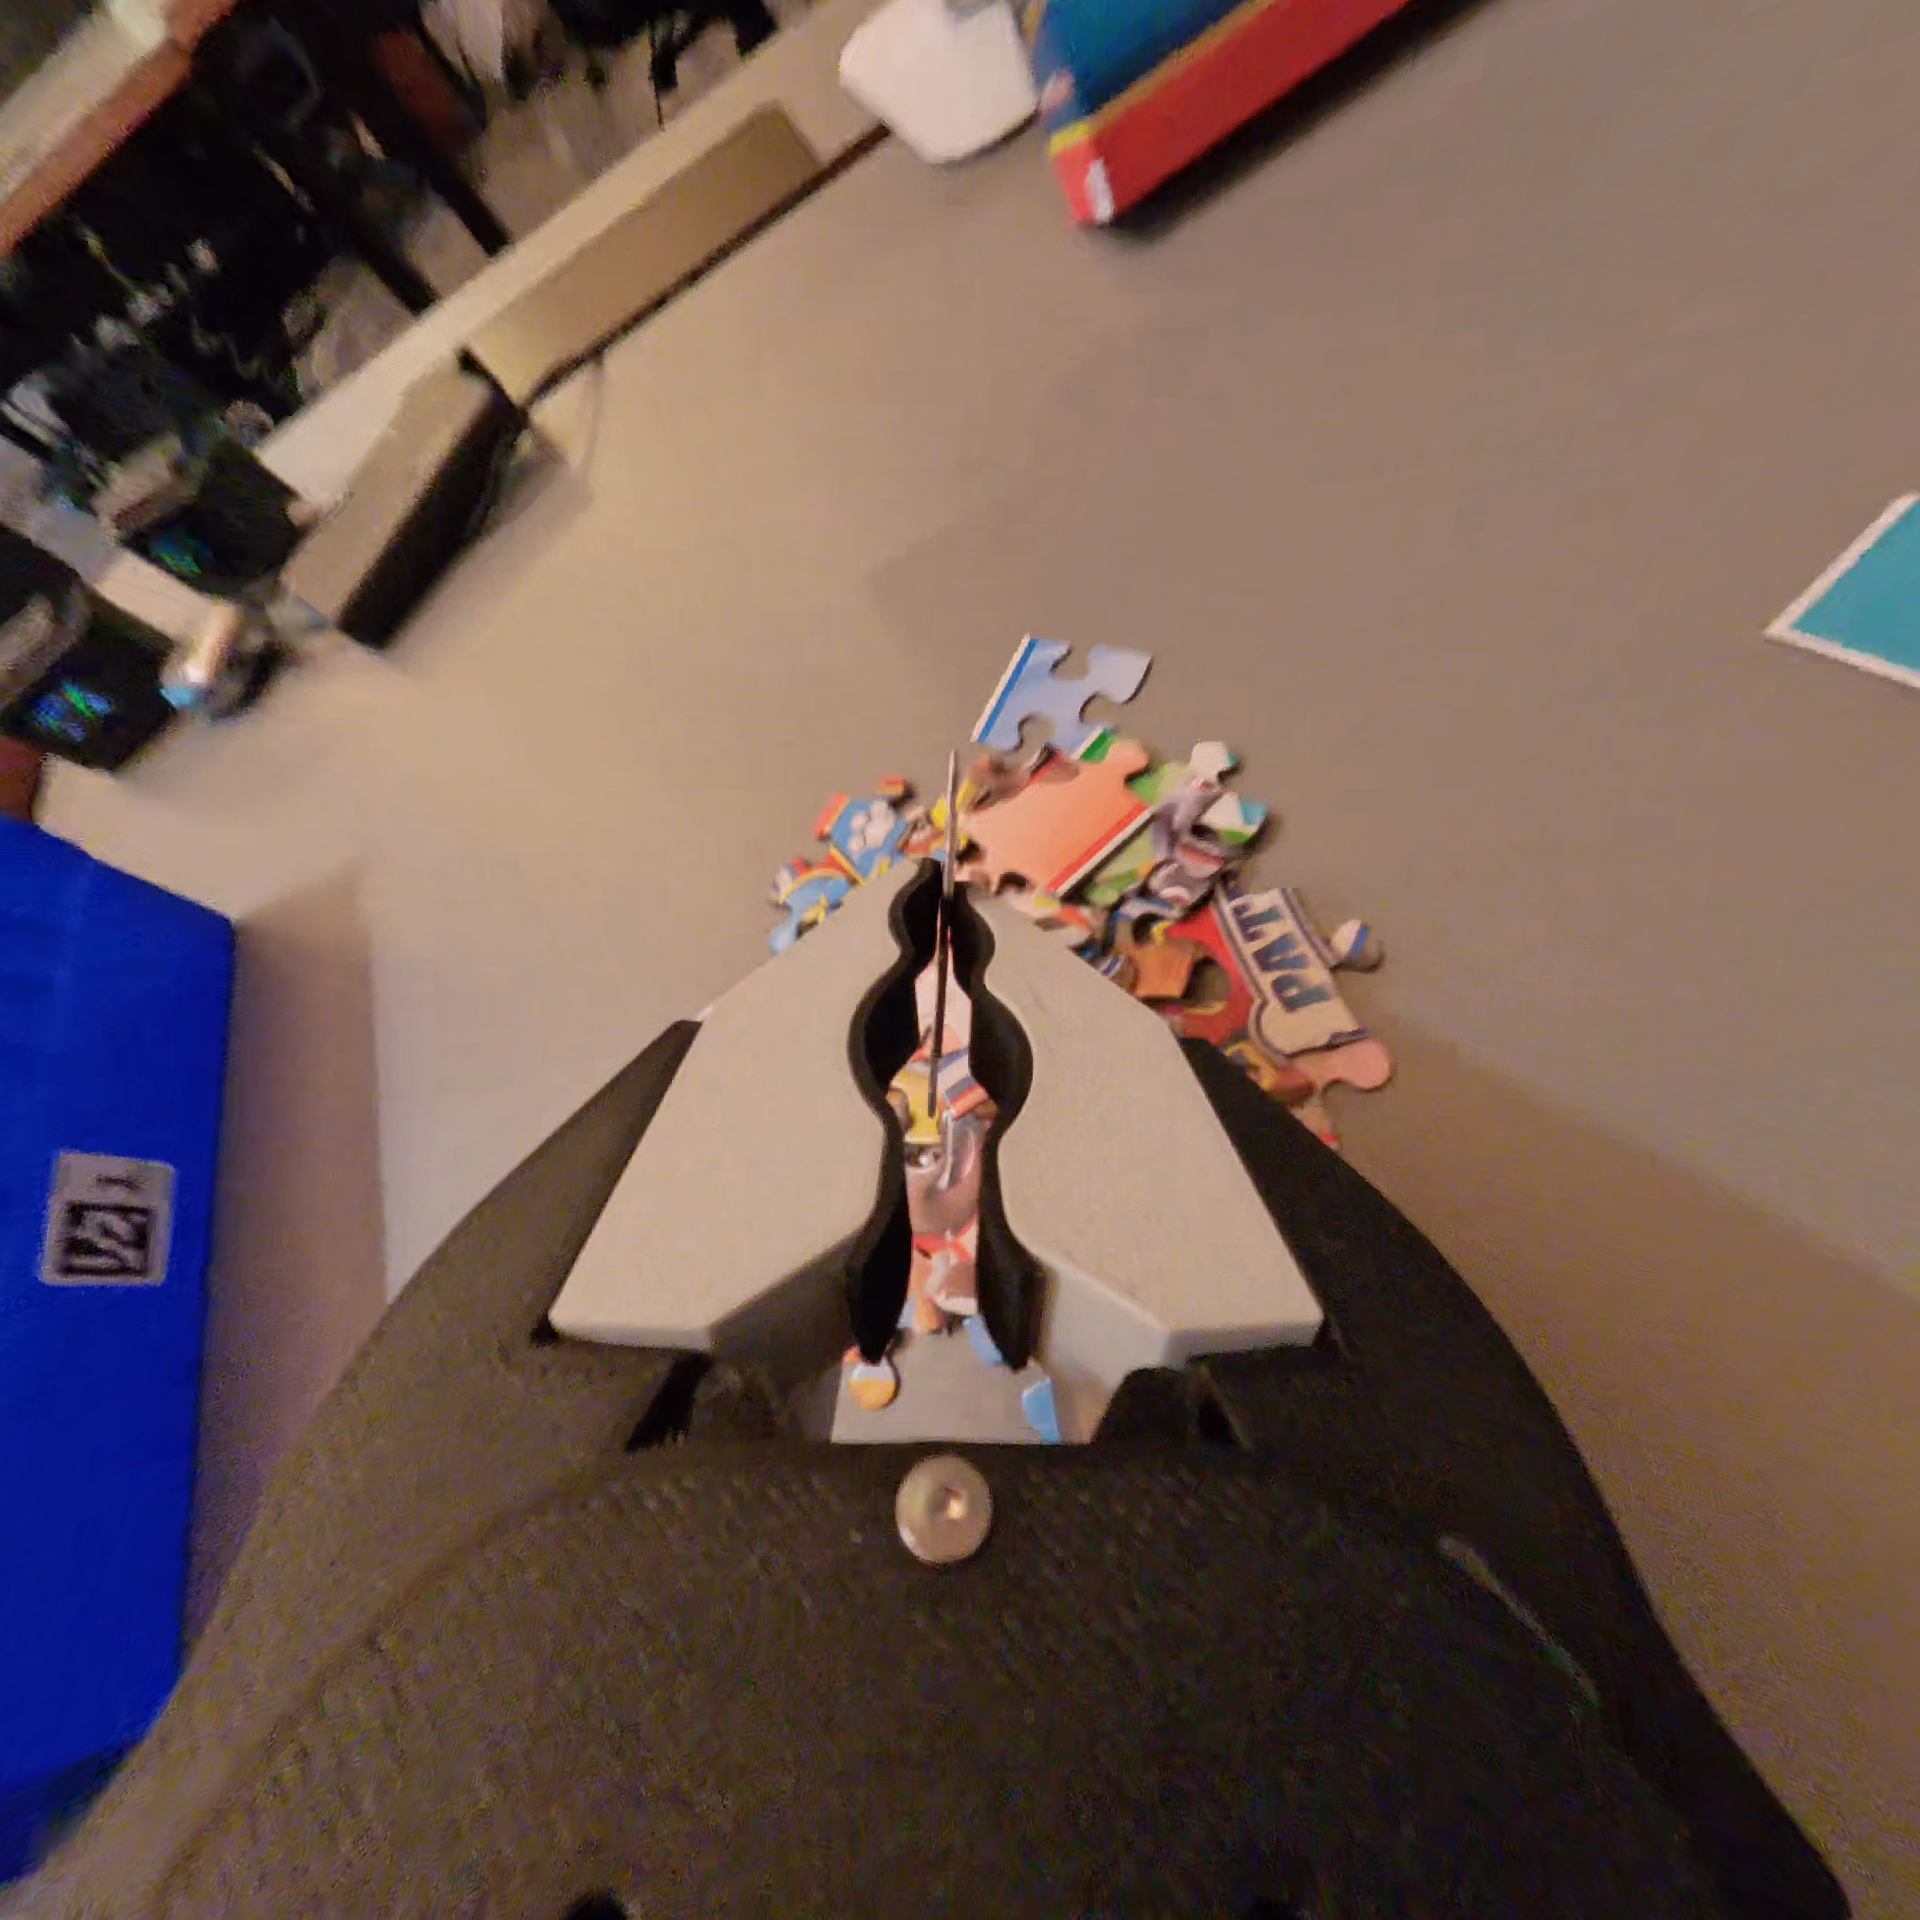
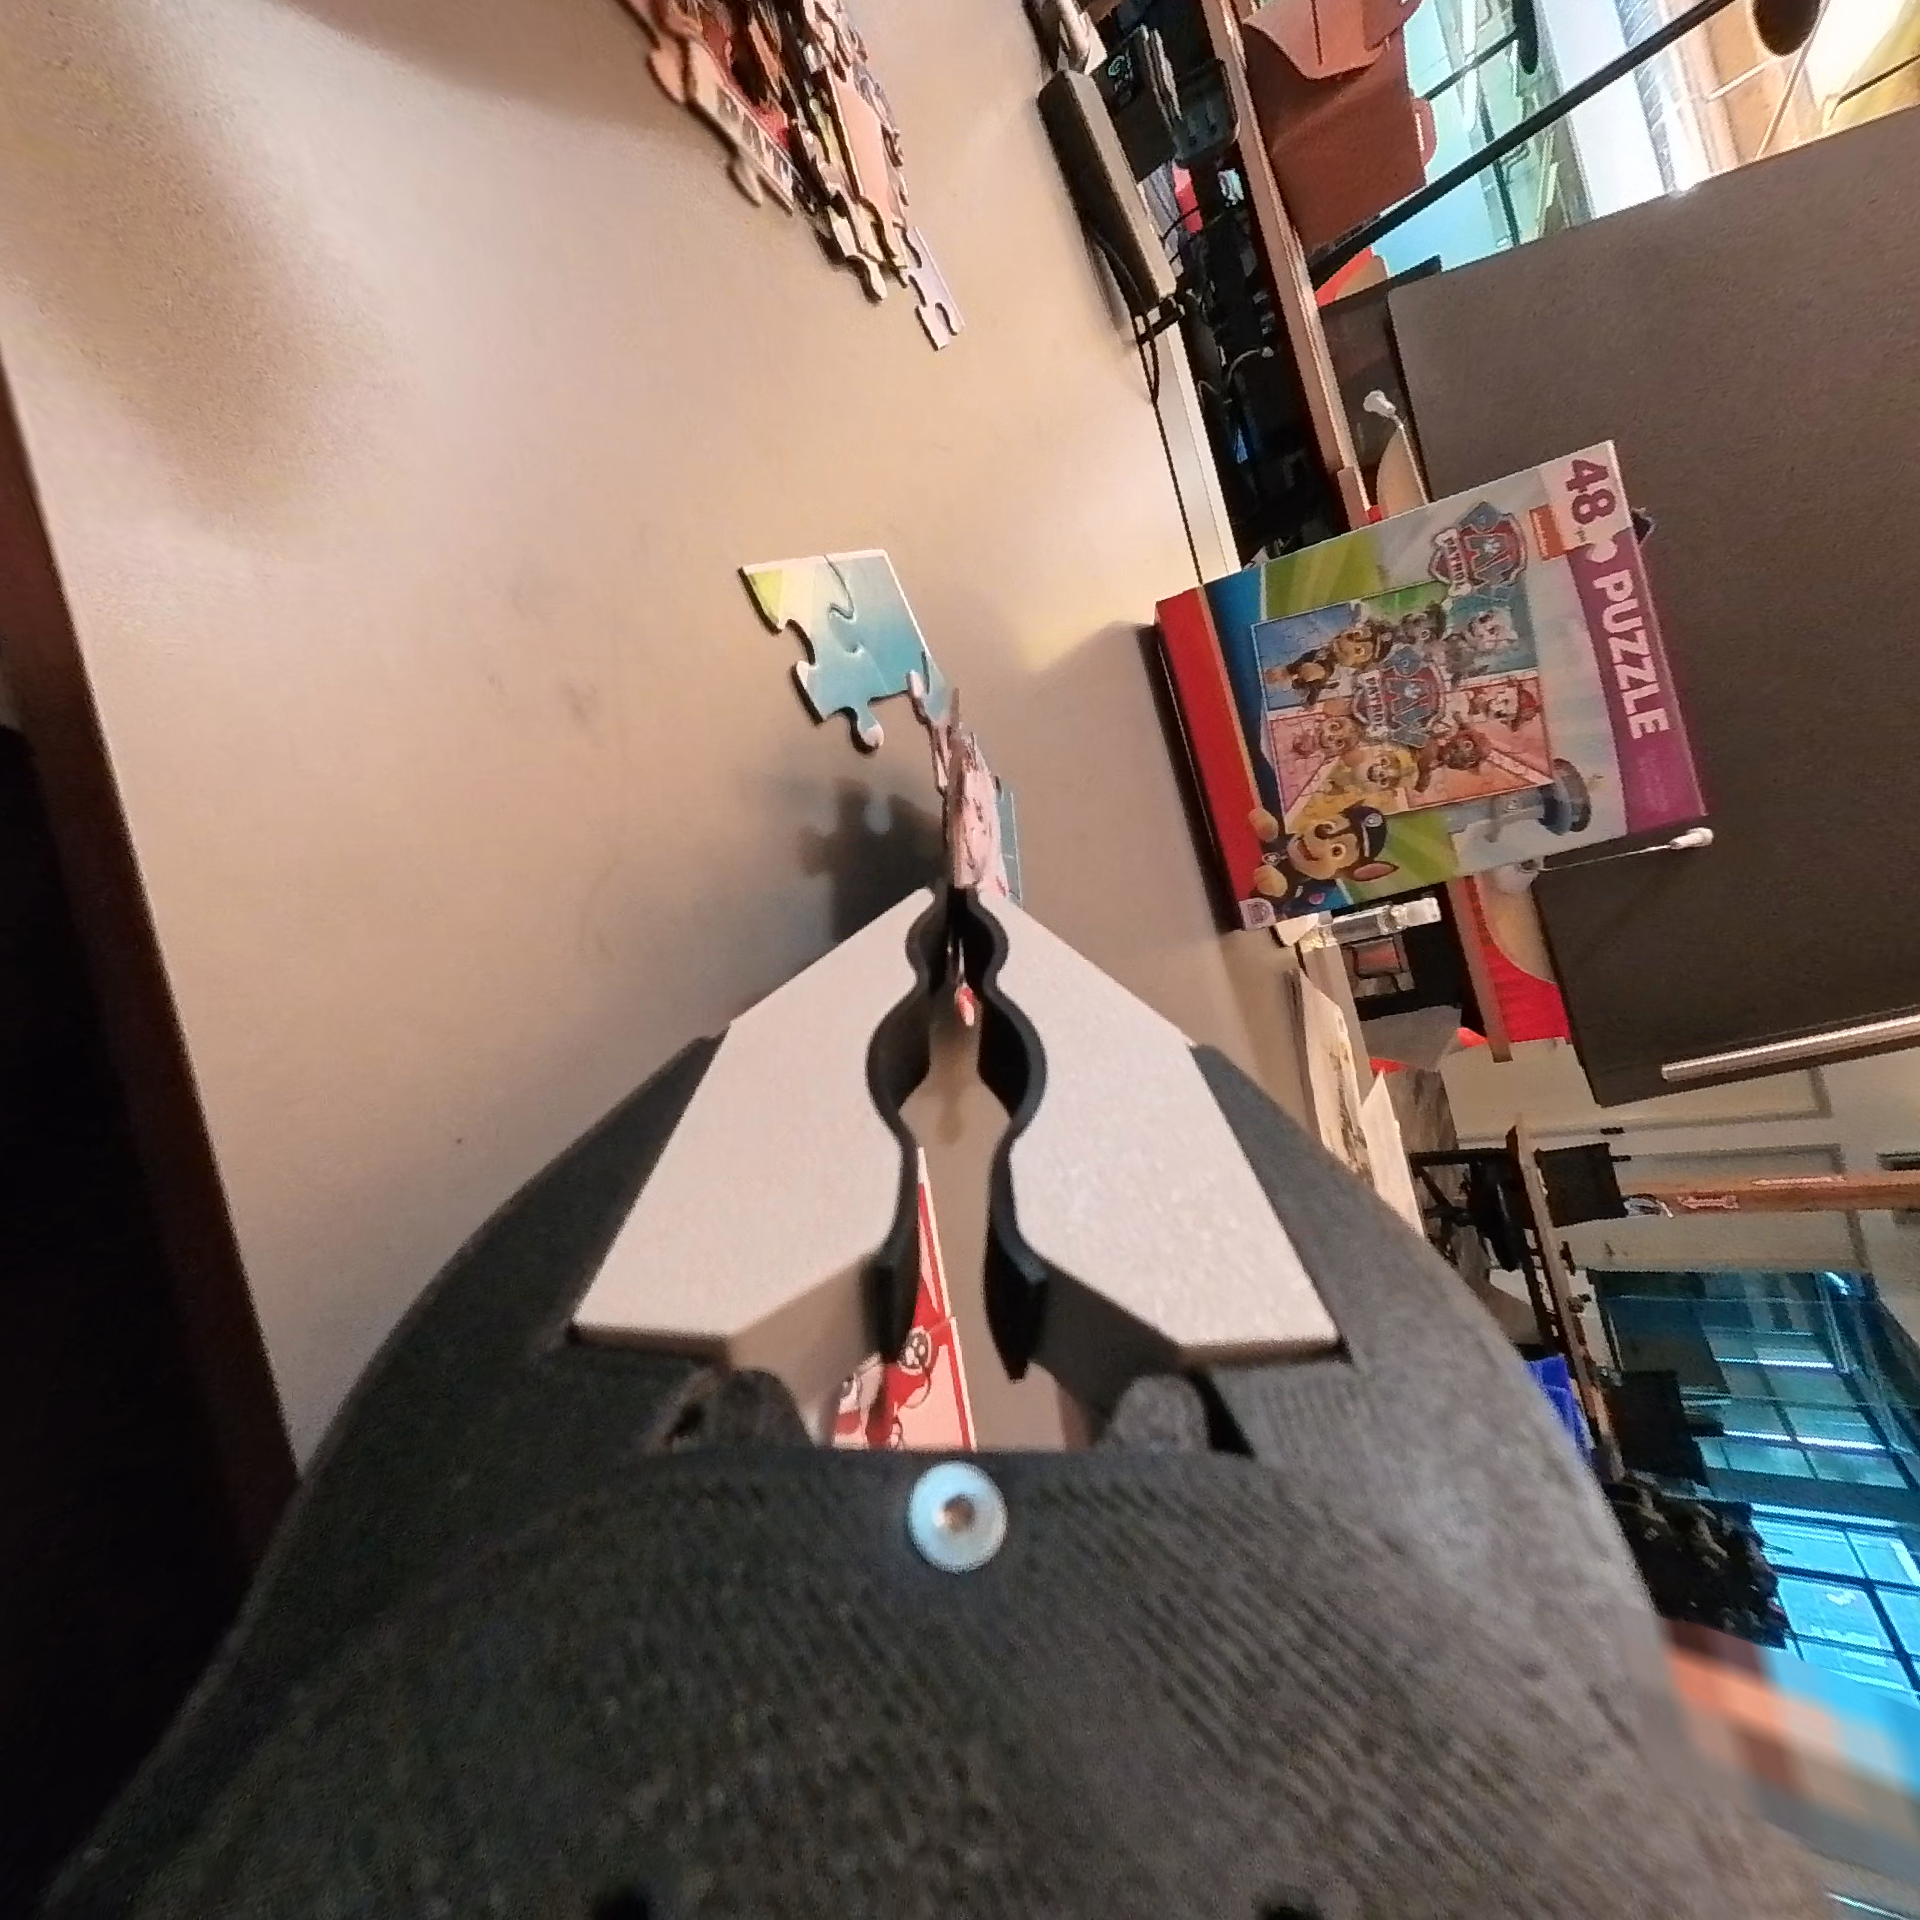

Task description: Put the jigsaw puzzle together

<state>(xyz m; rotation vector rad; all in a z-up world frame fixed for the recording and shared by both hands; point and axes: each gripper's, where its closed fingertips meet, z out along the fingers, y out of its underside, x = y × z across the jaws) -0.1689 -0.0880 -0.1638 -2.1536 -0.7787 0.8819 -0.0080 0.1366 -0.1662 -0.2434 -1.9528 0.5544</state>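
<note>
My left gripper (image 1: 943, 894) is shut on a puzzle piece (image 1: 950, 821) seen edge-on as a thin dark line that sticks out past the fingertips. It hangs just above a loose pile of colourful puzzle pieces (image 1: 1143, 883) on the grey table (image 1: 1455, 416). My right gripper (image 2: 956, 899) is shut on a pink puzzle piece (image 2: 964, 810) held upright above the table. Just beyond it lie two joined light blue pieces (image 2: 852, 644) flat on the table. The held piece casts a shadow (image 2: 852, 831) to its left.
The puzzle box (image 2: 1455, 707) stands on edge at the table's far side; its red side also shows in the left wrist view (image 1: 1195, 125), next to a white object (image 1: 945, 73). A blue bag (image 1: 94, 1195) lies at left. A teal-and-white flat piece (image 1: 1870, 613) lies at right. A red piece (image 2: 925, 1382) lies under my right gripper.
</note>
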